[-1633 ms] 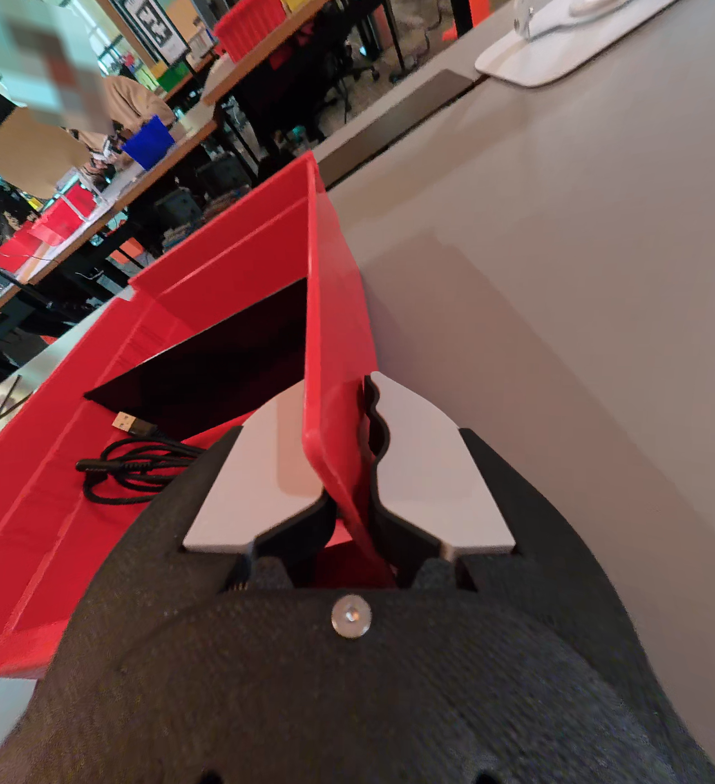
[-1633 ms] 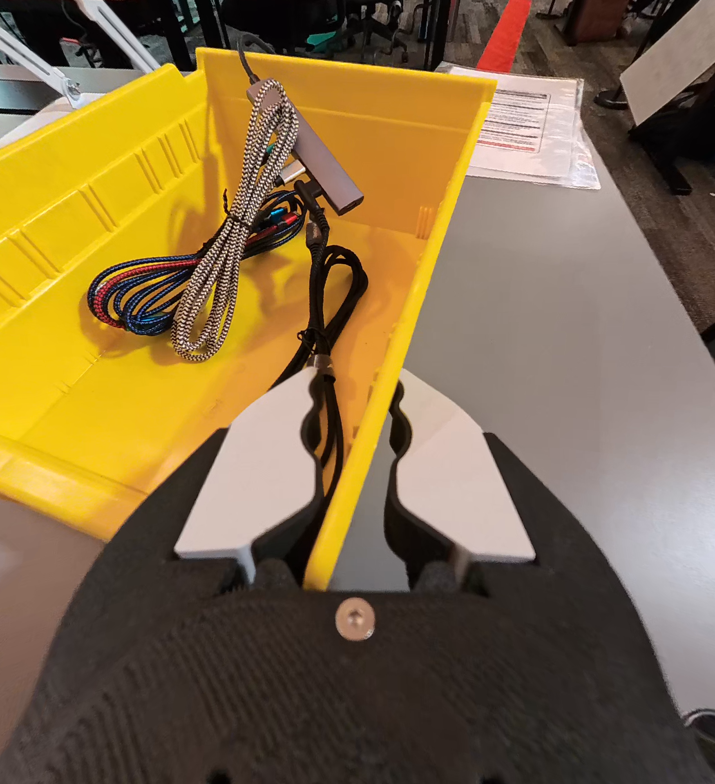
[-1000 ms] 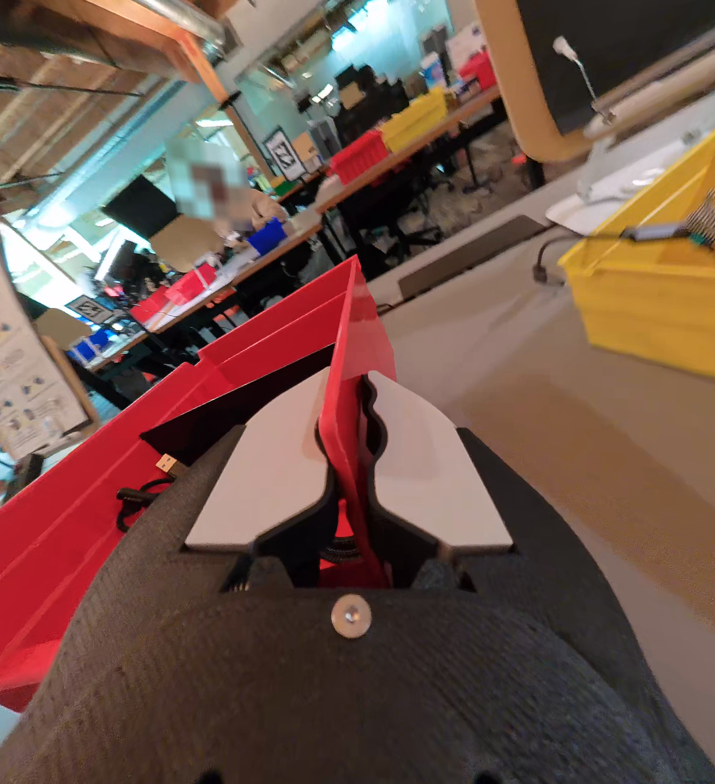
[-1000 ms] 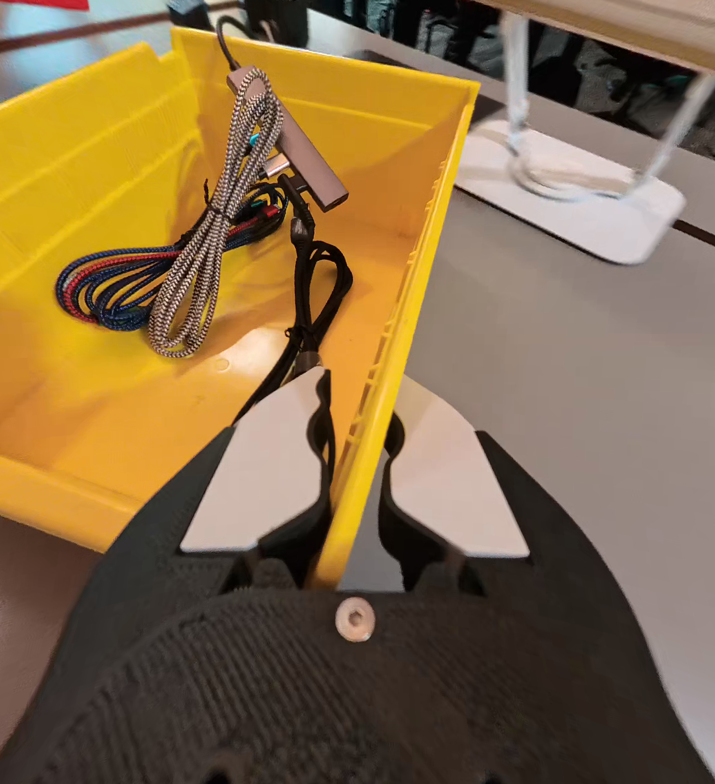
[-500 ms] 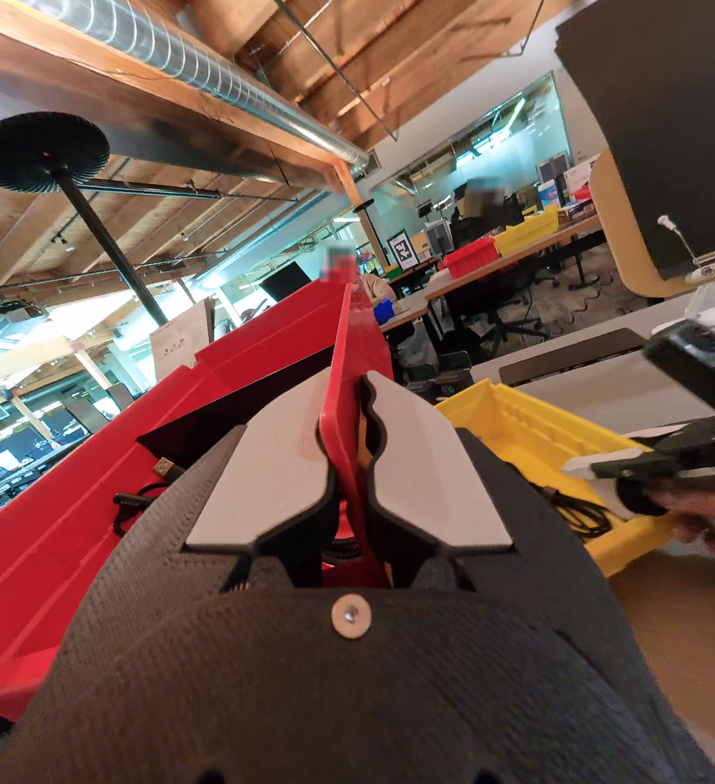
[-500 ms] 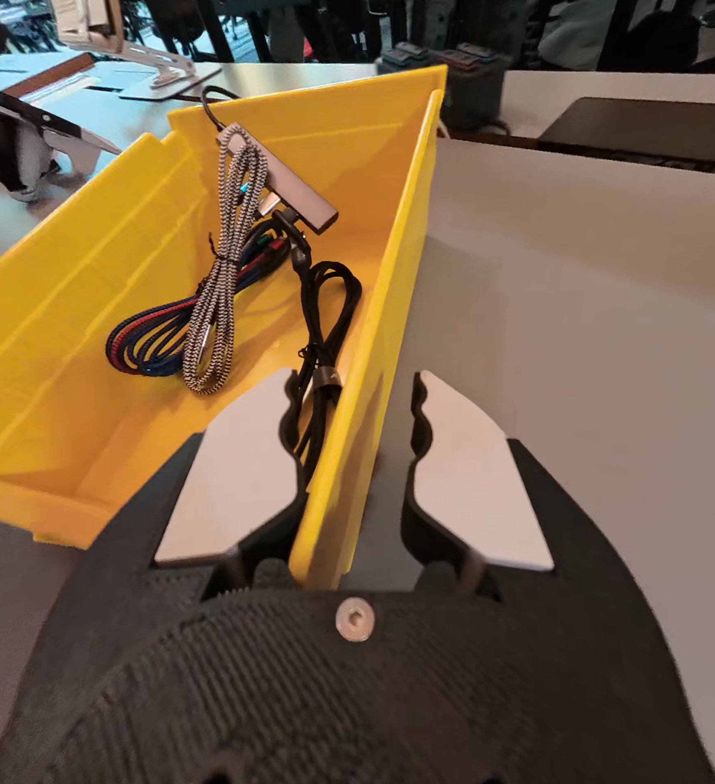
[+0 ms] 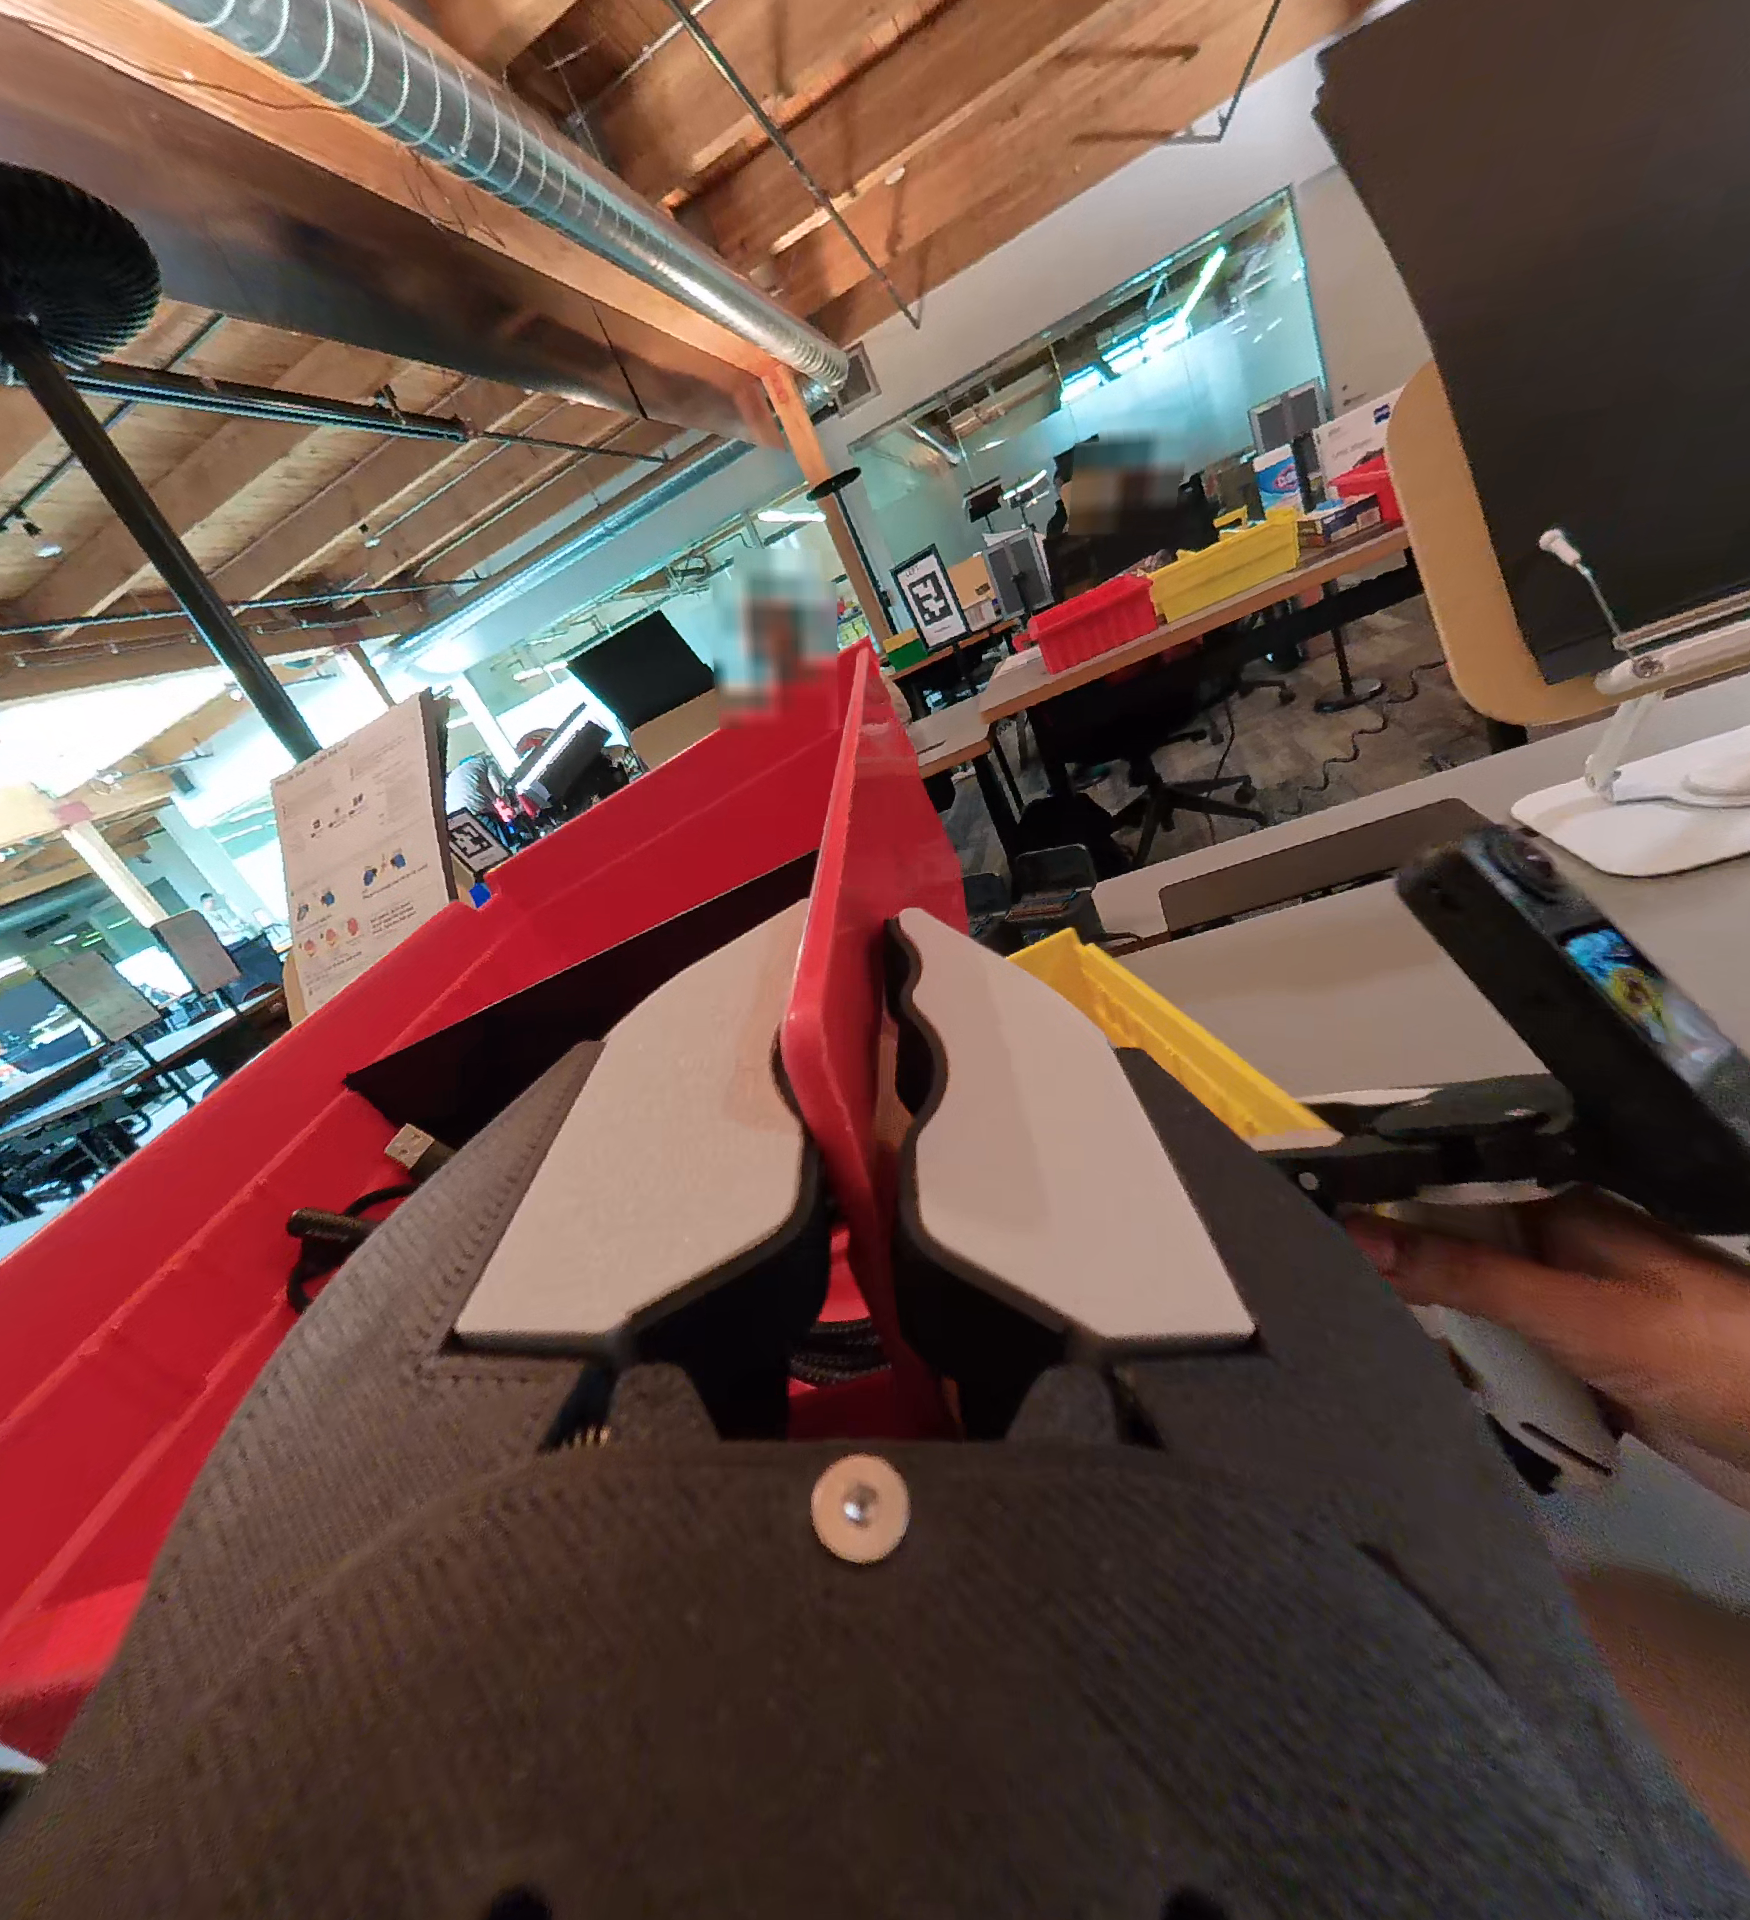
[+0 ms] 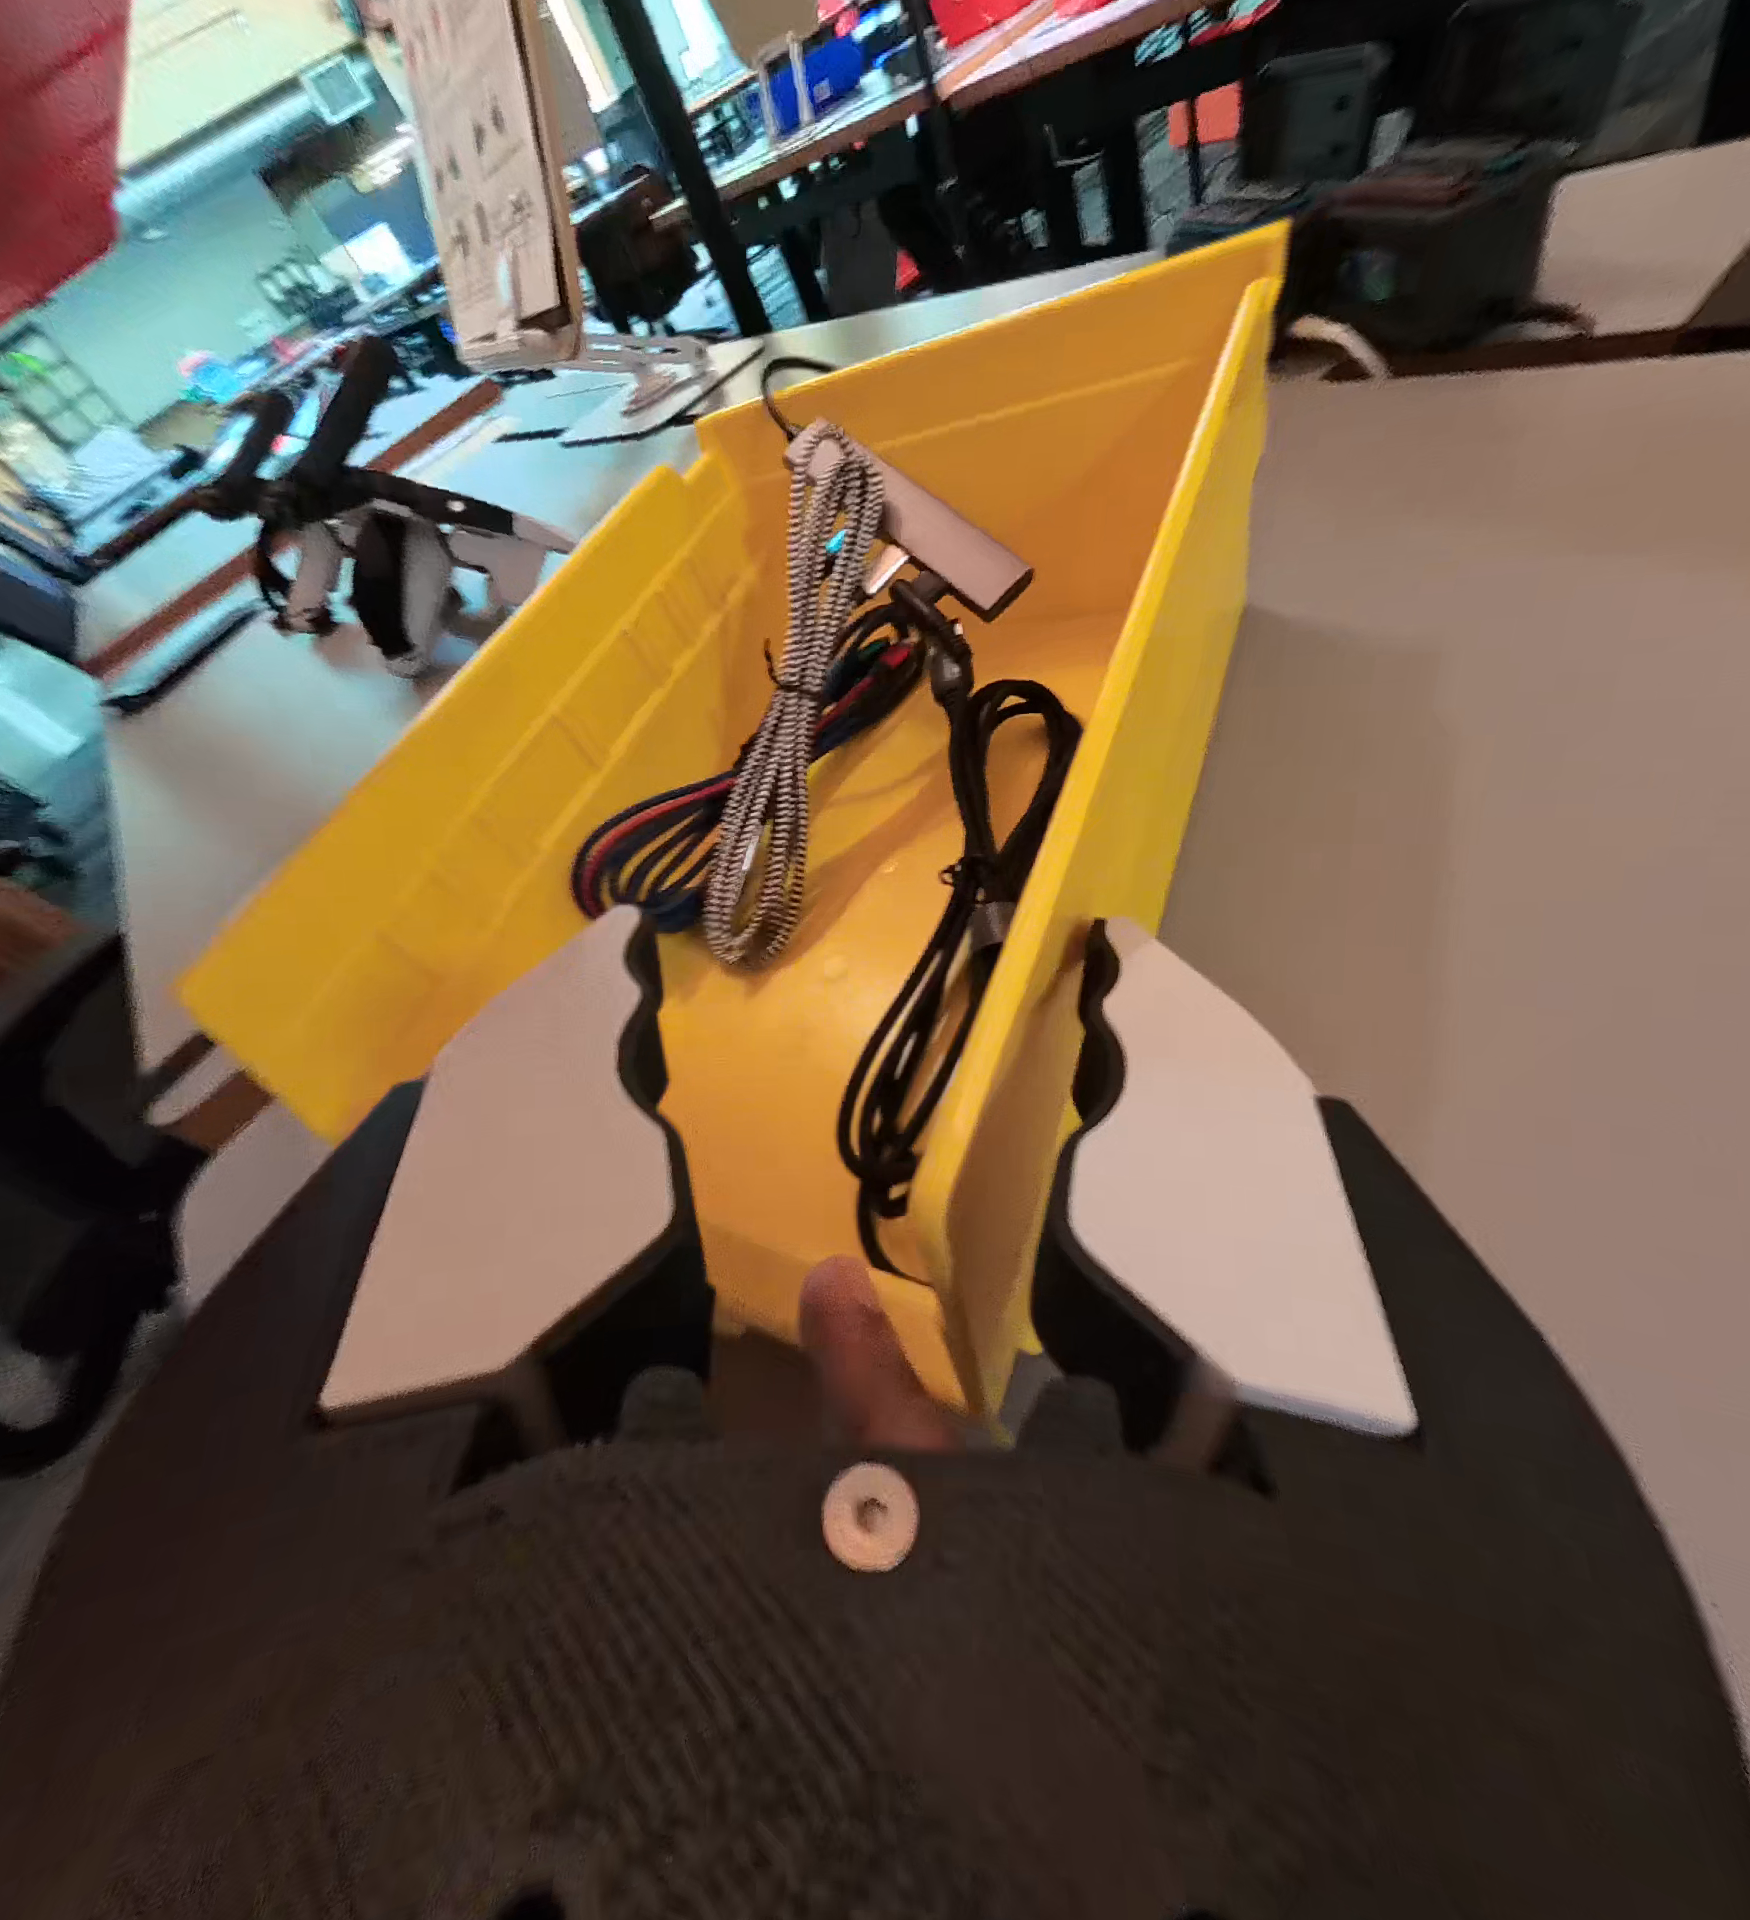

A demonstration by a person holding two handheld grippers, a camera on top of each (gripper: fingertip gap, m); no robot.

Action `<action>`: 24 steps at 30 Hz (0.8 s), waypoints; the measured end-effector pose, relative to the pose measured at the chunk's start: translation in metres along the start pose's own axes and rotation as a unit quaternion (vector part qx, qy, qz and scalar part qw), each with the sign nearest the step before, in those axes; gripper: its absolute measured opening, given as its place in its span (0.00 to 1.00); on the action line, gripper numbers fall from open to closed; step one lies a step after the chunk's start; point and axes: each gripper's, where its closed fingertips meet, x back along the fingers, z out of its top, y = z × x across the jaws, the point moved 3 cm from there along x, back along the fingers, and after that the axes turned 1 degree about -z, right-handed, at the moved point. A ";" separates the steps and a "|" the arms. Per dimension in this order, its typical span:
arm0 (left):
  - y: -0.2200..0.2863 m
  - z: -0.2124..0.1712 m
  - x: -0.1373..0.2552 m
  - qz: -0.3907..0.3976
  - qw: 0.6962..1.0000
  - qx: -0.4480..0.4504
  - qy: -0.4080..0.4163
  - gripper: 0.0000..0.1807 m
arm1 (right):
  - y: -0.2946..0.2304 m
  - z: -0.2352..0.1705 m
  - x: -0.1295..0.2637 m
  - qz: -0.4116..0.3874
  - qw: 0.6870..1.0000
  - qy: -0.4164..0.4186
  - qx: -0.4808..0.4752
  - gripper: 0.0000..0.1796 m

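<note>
My left tool (image 7: 850,1122) is clamped tight on the side wall of the red plastic storage bin (image 7: 642,894), which fills the left of the frame, tilted up off the grey tabletop (image 7: 1349,935). The thin wall feels stiff but slick, so I judge the rim is the place to pinch. A black cable (image 7: 331,1226) lies inside. My right tool (image 8: 871,1101) gapes wide, straddling the wall of the yellow plastic bin (image 8: 1141,727) at centre frame without gripping it; light, loose braided cables (image 8: 777,790) sit within.
</note>
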 end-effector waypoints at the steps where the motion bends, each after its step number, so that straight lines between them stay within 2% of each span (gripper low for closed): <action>1: 0.001 0.002 0.001 -0.002 1.000 -0.001 0.003 0.03 | -0.006 0.000 -0.002 0.021 1.000 -0.013 -0.005 0.45; 3: 0.004 0.005 0.002 -0.006 1.000 -0.003 0.010 0.04 | -0.014 0.001 0.007 0.068 0.997 -0.023 0.013 0.40; 6: 0.012 0.008 0.000 -0.023 1.000 -0.010 0.016 0.03 | -0.003 0.028 0.043 0.095 0.992 0.051 0.068 0.36; 9: 0.030 0.012 -0.004 -0.054 0.998 -0.012 0.017 0.03 | 0.028 0.047 0.093 0.118 0.982 0.074 0.125 0.38; 11: 0.048 0.016 -0.007 -0.085 0.996 -0.015 0.019 0.03 | 0.065 0.052 0.133 0.103 0.978 0.071 0.168 0.38; 15: 0.094 0.034 -0.007 -0.154 0.987 -0.020 0.039 0.03 | 0.151 0.050 0.226 0.028 0.968 0.053 0.244 0.33; 18: 0.141 0.051 -0.001 -0.213 0.975 -0.015 0.064 0.03 | 0.214 0.039 0.300 -0.067 0.957 0.026 0.281 0.32; 21: 0.196 0.064 0.002 -0.284 0.956 -0.010 0.073 0.03 | 0.266 0.028 0.378 -0.167 0.948 0.015 0.271 0.32; 24: 0.252 0.069 0.005 -0.343 0.936 0.010 0.073 0.03 | 0.299 0.013 0.449 -0.241 0.948 0.037 0.206 0.32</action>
